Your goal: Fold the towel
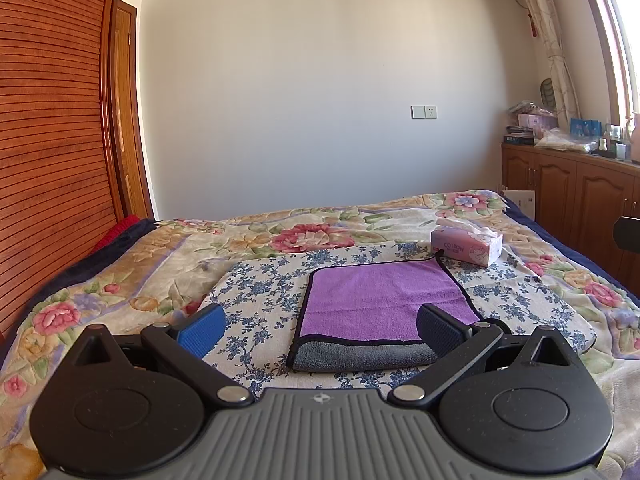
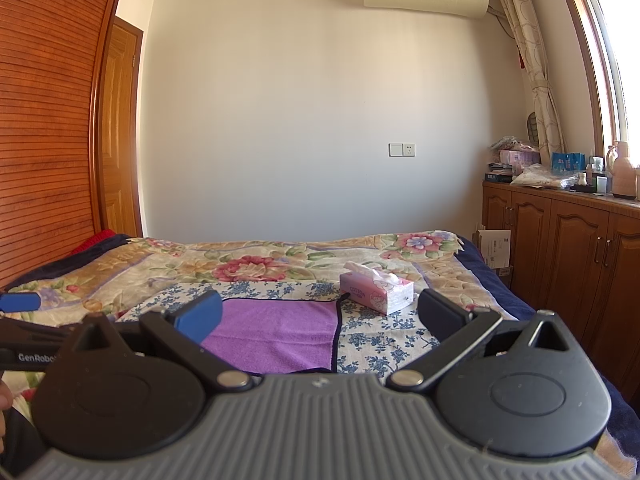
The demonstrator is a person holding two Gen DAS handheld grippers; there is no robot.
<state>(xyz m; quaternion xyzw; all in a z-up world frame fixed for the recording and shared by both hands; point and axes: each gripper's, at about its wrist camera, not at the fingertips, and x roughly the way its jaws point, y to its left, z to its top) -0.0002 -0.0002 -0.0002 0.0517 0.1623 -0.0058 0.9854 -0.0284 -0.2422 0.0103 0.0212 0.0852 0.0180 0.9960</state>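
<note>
A purple towel [image 1: 380, 300] with a black hem lies folded on a blue-flowered cloth [image 1: 264, 300] on the bed; its grey underside shows along the near fold. My left gripper [image 1: 320, 330] is open and empty, hovering over the towel's near left part. The towel also shows in the right wrist view [image 2: 280, 332]. My right gripper [image 2: 320, 316] is open and empty, hovering above the towel's near right edge. The left gripper's blue pad and arm show at the left edge of the right wrist view [image 2: 20, 304].
A pink tissue box [image 1: 466, 246] stands on the bed beyond the towel's far right corner, also in the right wrist view [image 2: 376, 292]. A wooden wardrobe [image 1: 52, 140] is left, wooden cabinets [image 2: 568, 248] right. The floral bedspread [image 1: 120, 280] surrounds the cloth.
</note>
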